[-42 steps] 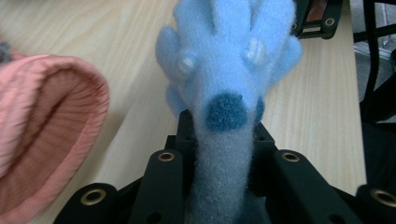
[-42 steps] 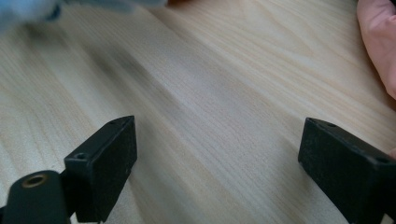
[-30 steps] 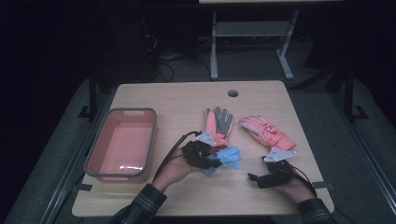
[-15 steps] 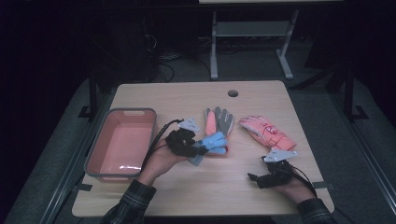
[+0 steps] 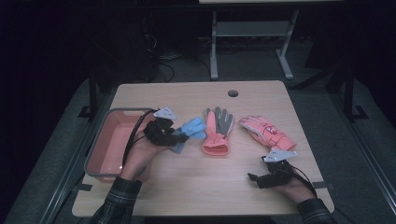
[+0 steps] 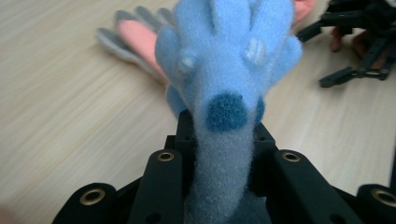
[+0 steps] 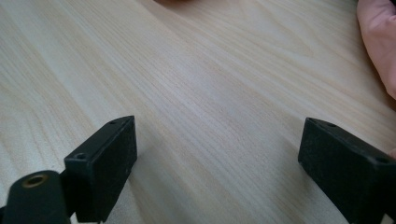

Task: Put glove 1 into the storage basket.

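vs a second ago: left gripper (image 5: 173,135) has carried the fuzzy light-blue knit glove (image 5: 189,132) left across the light wooden table (image 5: 196,182), off the spot beside the orange-and-grey work glove (image 5: 216,130), and now sits just beside the right wall of the salmon-pink plastic bin with grey rim (image 5: 95,158). jaws unchanged, clamped on the blue glove's cuff end; in the left gripper view the cuff is pinched between the black jaws and the fingers of the glove (image 6: 229,60) stick out ahead, clear of the tabletop. right gripper (image 5: 258,178) hasn't moved, same place at the near right of the table, jaws wide apart with nothing between them, bare wood under them in the right gripper view (image 7: 219,154).

around: orange-and-grey glove lies flat mid-table, fingers pointing away, just right of the blue glove, not touching as far as i can tell. pink padded glove with red markings (image 5: 267,132) lies further right, near the right gripper, apart from it. round dark cable hole (image 5: 232,93) at the table's far edge.

in the way: the bin's right wall, between the blue glove and the bin's inside.
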